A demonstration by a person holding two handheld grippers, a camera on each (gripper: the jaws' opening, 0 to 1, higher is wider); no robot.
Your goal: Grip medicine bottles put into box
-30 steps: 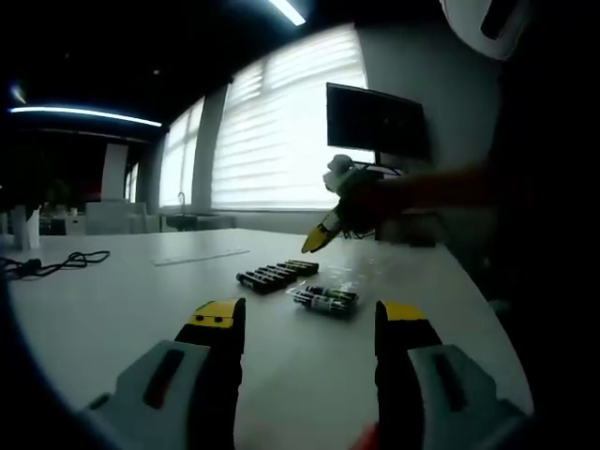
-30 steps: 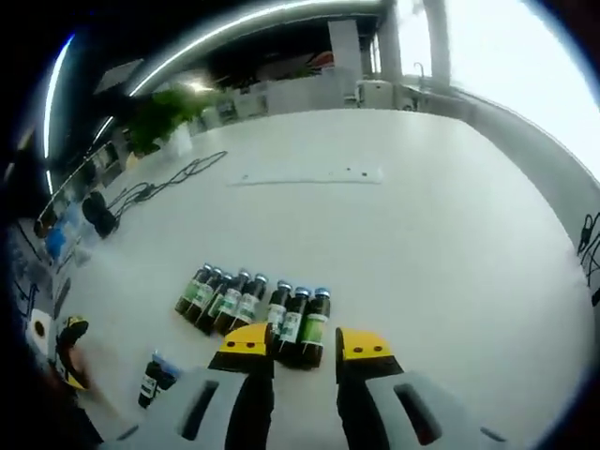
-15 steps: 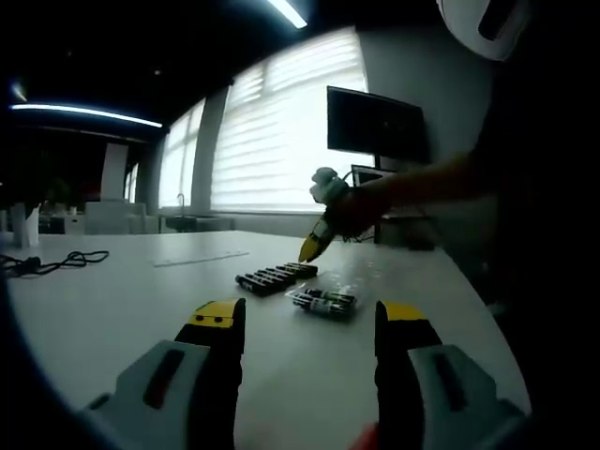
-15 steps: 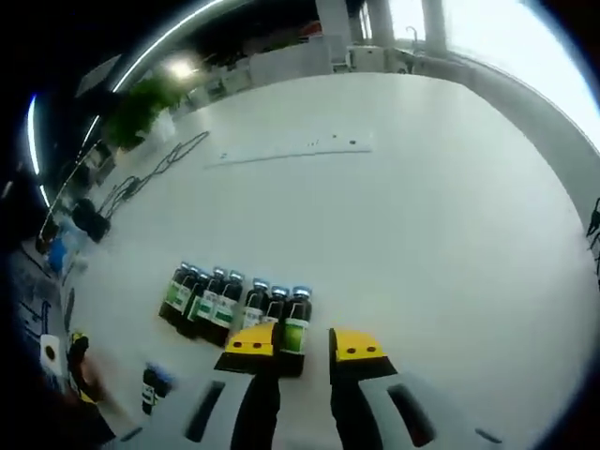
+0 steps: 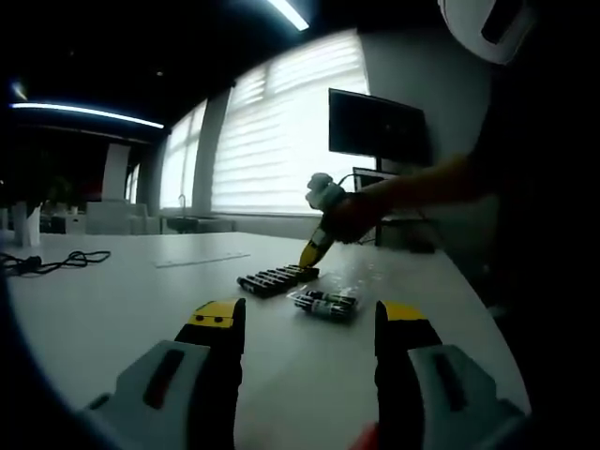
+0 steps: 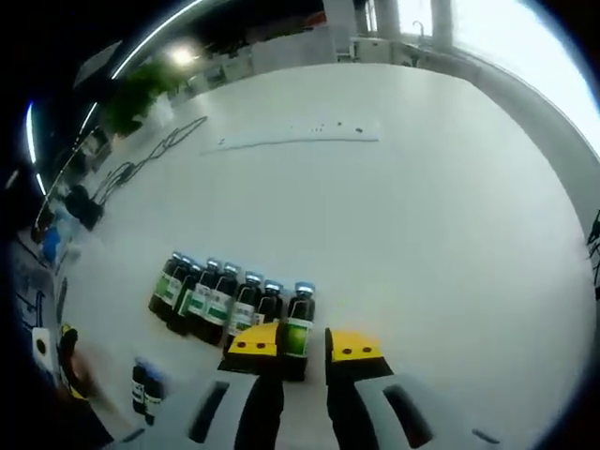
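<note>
Dark glass medicine bottles (image 6: 230, 302) with green and white labels are laid side by side in a row on the white table (image 6: 431, 216). In the right gripper view, the right gripper (image 6: 302, 347) is lowered over the end of that row, and the end bottle (image 6: 298, 319) is seen between its yellow-tipped jaws, which stand close on either side of it; whether it is actually clamped cannot be told. A separate small bottle (image 6: 141, 386) is seen near the row. In the left gripper view, the left gripper (image 5: 311, 317) is held low over the table with its jaws wide apart, the row (image 5: 277, 277) well ahead of them. A black cable (image 6: 155, 159) is seen far beyond the row.
</note>
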